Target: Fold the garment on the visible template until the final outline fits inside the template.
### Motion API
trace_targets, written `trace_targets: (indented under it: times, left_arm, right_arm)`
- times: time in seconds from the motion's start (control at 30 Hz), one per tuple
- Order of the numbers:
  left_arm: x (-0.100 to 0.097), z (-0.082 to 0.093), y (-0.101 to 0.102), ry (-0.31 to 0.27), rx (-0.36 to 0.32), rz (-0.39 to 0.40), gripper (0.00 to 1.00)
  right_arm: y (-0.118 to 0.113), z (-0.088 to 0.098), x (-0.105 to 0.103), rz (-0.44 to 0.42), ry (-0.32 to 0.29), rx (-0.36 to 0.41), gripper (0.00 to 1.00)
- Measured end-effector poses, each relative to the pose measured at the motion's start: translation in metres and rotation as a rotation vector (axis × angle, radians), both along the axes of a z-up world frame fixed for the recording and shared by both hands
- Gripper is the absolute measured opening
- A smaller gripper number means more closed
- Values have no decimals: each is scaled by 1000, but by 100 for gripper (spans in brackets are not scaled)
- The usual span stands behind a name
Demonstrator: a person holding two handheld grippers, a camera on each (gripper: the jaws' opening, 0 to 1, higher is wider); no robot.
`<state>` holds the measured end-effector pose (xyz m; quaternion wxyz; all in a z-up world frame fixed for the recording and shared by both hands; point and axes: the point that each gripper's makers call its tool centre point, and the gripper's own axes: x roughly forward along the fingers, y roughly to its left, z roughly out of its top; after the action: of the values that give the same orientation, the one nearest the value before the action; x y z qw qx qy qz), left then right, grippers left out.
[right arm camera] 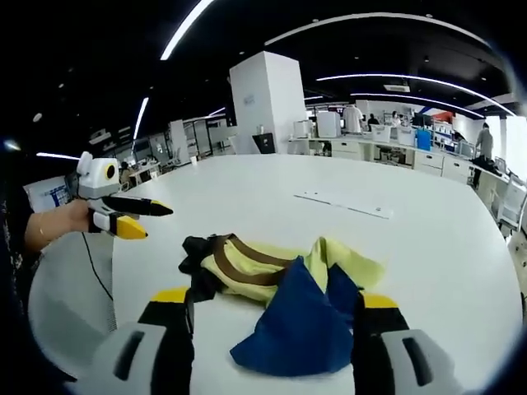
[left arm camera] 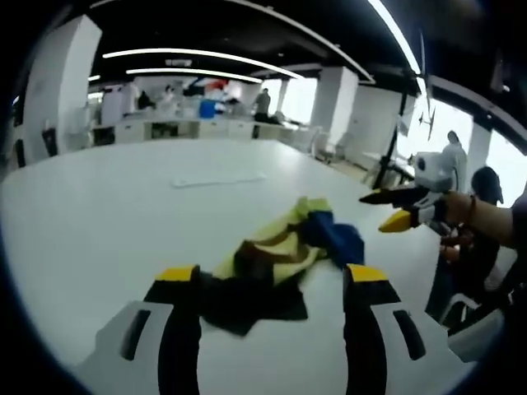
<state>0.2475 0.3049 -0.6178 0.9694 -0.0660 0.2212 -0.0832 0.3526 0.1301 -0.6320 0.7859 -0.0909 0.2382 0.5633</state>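
A crumpled garment [left arm camera: 276,263] [right arm camera: 276,284] in yellow with brown stripes, blue and black lies bunched on the white table [left arm camera: 99,214] [right arm camera: 428,247]. My left gripper [left arm camera: 272,276] is open just above the table, its jaws wide on either side of the garment's black end and holding nothing. My right gripper [right arm camera: 276,298] is open too, with the blue part lying between its jaws, ungripped. In the left gripper view the right gripper [left arm camera: 373,213] hovers past the garment's blue end. In the right gripper view the left gripper [right arm camera: 156,222] hangs beyond the black end.
A thin white strip [left arm camera: 218,179] [right arm camera: 346,204] lies flat on the table beyond the garment. The table's rounded edge [right arm camera: 115,271] runs close to the black end, with a cable [right arm camera: 95,276] below it. A person [left arm camera: 486,189], pillars and desks stand around.
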Motion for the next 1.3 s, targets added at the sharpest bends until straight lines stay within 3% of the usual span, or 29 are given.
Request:
trace_targets:
  times: [0.33, 0.67, 1.13, 1.3]
  left_arm:
    - [11, -16, -4, -3, -4, -31, 46]
    - [18, -29, 1, 21, 23, -36, 31]
    - [30, -40, 1, 51, 45, -70, 26]
    - [32, -50, 0, 81, 42, -67, 25]
  right_arm:
    - [6, -16, 11, 33, 5, -38, 63]
    - [5, -32, 26, 34, 0, -72, 43]
    - [15, -49, 40, 51, 35, -69, 24]
    - [14, -57, 42, 56, 40, -96, 22]
